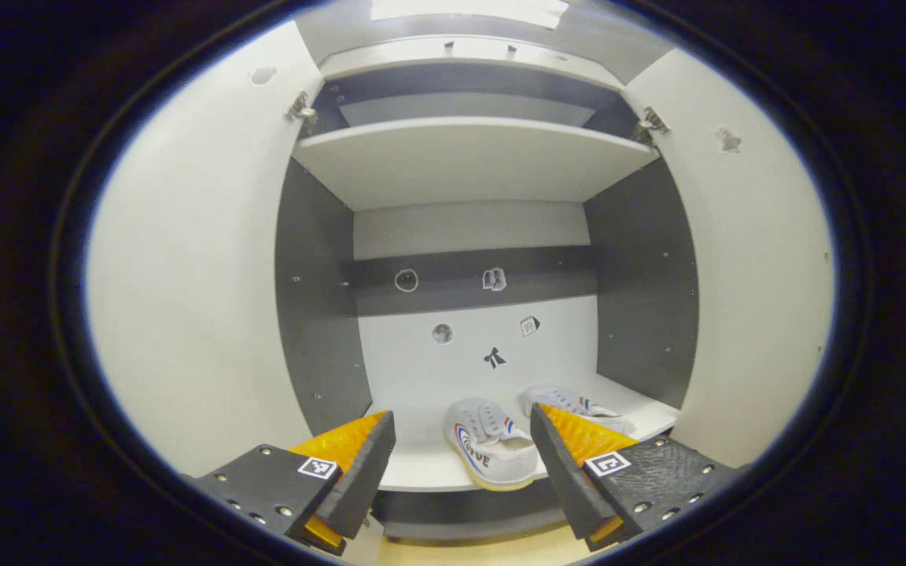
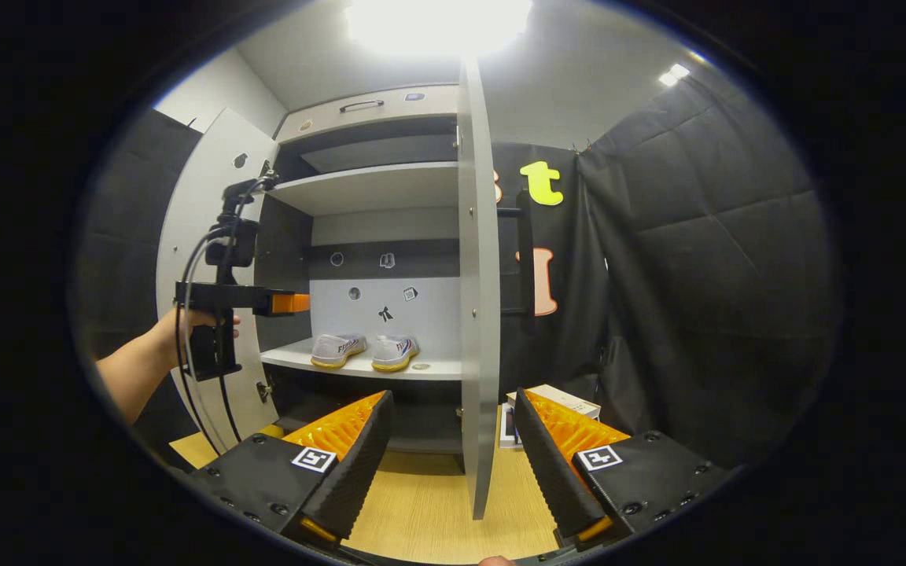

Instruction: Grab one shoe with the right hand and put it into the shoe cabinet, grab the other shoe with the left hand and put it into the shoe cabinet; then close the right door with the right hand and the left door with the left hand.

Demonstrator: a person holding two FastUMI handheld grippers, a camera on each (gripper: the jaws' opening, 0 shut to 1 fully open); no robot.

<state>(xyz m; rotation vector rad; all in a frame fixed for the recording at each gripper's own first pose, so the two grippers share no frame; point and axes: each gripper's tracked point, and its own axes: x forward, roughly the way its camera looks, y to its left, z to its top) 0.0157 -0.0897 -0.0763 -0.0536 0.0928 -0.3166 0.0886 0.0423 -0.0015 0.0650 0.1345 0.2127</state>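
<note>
Evidently the shoe-placing part is judged done: both shoes are seen on the lower shelf (image 2: pixel 437 366) of the shoe cabinet (image 2: pixel 366 102), side by side, approx. touching. In the right gripper view the left shoe (image 2: pixel 337 349) and right shoe (image 2: pixel 394 352) sit toward the shelf's front, w/ a small round item just beside the right one, unidentified. Remaining work, as judged: both doors to be closed, right door first w/ the right gripper, then left door w/ the left gripper. The right door (image 2: pixel 478 275) is seen edge-on, swung fully open, between the right gripper's fingers; the left door (image 2: pixel 213 196) is also wide open. The right gripper (image 2: pixel 453 448) is spread apart and empty, near the door's edge, not touching as far as can be told. The left gripper (image 1: pixel 461 464) is likewise spread wide, nothing held, aimed into the cabinet, hand (image 2: pixel 193 321) behind it. Orientation: in the left gripper view each shoe's long axis runs near-to-far, angled slightly; the nearer shoe (image 1: pixel 491 444) shows its opening toward the front, so toes prob. point to the back panel, though not certain.
</note>
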